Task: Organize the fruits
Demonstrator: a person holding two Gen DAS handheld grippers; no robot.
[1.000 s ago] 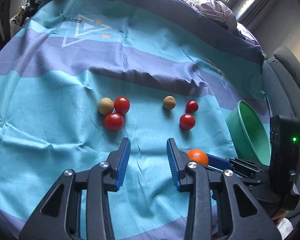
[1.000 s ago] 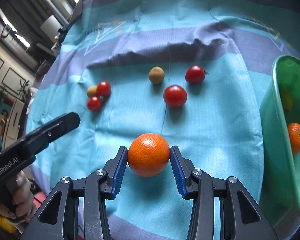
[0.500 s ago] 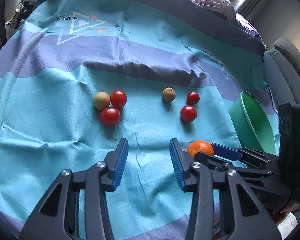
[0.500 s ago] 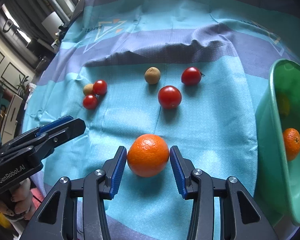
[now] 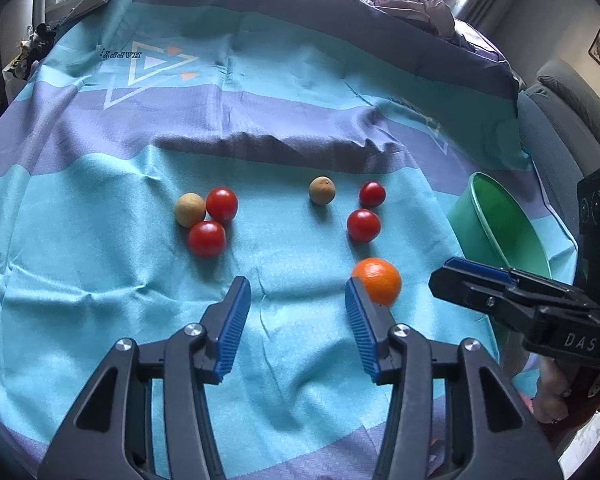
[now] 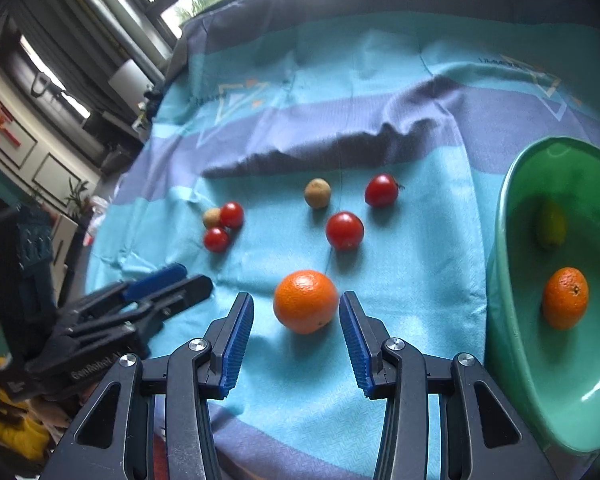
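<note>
Orange fruit (image 6: 306,301) sits on my teal cloth (image 6: 412,264) between my right tongs' (image 6: 296,338) parted pads, untouched; my left tongs (image 5: 296,330) have just been opening, empty; green bowl (image 6: 500,280) at right holds another orange (image 6: 565,298)

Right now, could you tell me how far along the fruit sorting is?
Done: one orange and a yellow-green fruit lie in the green plastic bowl. In hand: nothing gripped; the right gripper stands open around a second orange on the cloth. Left: that orange, four red tomatoes and two brown round fruits.
</note>
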